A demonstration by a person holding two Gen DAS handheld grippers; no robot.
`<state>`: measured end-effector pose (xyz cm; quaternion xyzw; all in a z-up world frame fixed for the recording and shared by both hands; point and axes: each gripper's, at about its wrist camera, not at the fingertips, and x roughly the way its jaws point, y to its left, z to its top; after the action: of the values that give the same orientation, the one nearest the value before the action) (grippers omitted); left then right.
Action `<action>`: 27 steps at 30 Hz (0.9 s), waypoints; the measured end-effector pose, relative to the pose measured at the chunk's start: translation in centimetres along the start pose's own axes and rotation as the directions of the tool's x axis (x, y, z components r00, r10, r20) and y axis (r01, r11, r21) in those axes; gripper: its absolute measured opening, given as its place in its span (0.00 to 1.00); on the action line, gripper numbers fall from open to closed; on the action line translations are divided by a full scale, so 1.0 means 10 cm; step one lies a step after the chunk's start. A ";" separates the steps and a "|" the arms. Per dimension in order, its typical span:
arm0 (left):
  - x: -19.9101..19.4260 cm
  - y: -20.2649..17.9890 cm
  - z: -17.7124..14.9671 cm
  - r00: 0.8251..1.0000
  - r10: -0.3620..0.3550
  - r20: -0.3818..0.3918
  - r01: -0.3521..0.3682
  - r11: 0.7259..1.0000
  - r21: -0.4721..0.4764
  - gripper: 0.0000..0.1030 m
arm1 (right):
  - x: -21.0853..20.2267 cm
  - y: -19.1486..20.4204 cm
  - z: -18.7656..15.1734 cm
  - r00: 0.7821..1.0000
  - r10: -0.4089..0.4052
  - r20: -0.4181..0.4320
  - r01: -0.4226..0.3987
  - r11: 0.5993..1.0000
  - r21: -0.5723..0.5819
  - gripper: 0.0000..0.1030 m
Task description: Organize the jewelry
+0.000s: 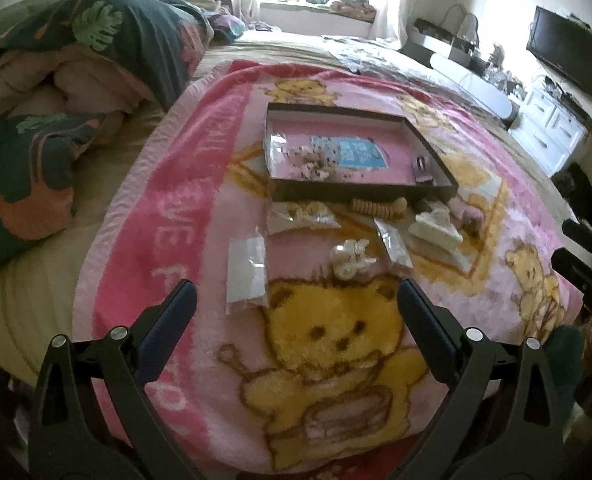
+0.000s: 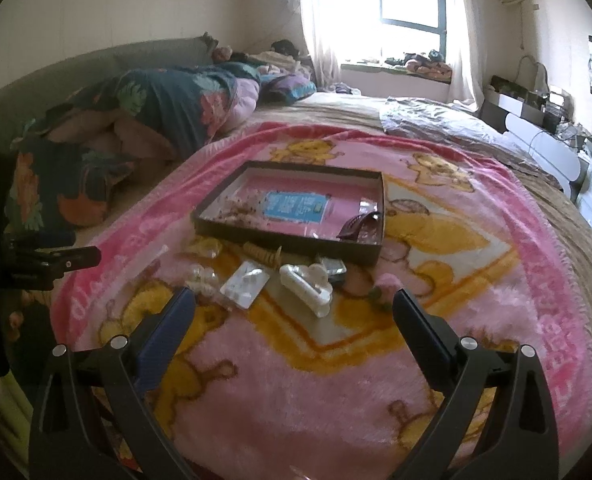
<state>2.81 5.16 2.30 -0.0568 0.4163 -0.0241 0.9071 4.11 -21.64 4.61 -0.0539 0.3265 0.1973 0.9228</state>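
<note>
A shallow dark tray [image 1: 360,191] [image 2: 287,242] lies on a pink bear blanket [image 1: 336,340] [image 2: 316,380] on the bed; it holds a blue card [image 1: 350,152] [image 2: 293,208], small pale pieces and a dark item at its right end. In front of it lie a white hair claw [image 1: 434,230] [image 2: 308,284], a small white clip [image 1: 352,260], a beige ridged comb [image 1: 370,207] [image 2: 261,257] and clear packets [image 1: 247,276] [image 2: 244,282]. My left gripper [image 1: 296,300] hovers open just short of the packets. My right gripper [image 2: 293,306] is open near the claw, empty.
A rolled floral quilt [image 1: 95,60] [image 2: 155,112] fills the bed's left side. White drawers [image 1: 552,136], a wall screen [image 1: 568,56] and clutter stand to the right. The left gripper's dark body [image 2: 35,260] shows at the right wrist view's left edge.
</note>
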 end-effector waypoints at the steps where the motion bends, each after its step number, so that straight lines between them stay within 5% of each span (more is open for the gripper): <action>1: 0.03 -0.01 -0.02 1.000 -0.004 -0.007 0.004 1.000 0.004 0.91 | 0.02 0.00 -0.02 1.000 0.001 -0.006 -0.001 1.000 0.000 0.95; 14: 0.45 -0.35 -0.19 0.996 -0.039 -0.082 0.048 0.992 0.115 0.91 | 0.30 -0.22 -0.15 0.997 0.010 -0.070 -0.005 0.997 0.072 0.95; 27: 0.93 -0.45 -0.08 0.993 -0.005 -0.117 0.024 0.987 0.160 0.78 | 0.61 -0.34 -0.24 0.991 0.030 -0.134 -0.013 0.992 0.124 0.95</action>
<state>8.28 -0.25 -4.65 0.0149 0.4648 -0.0675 0.8827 8.40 -23.29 -1.23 -0.0070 0.4003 0.1827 0.8979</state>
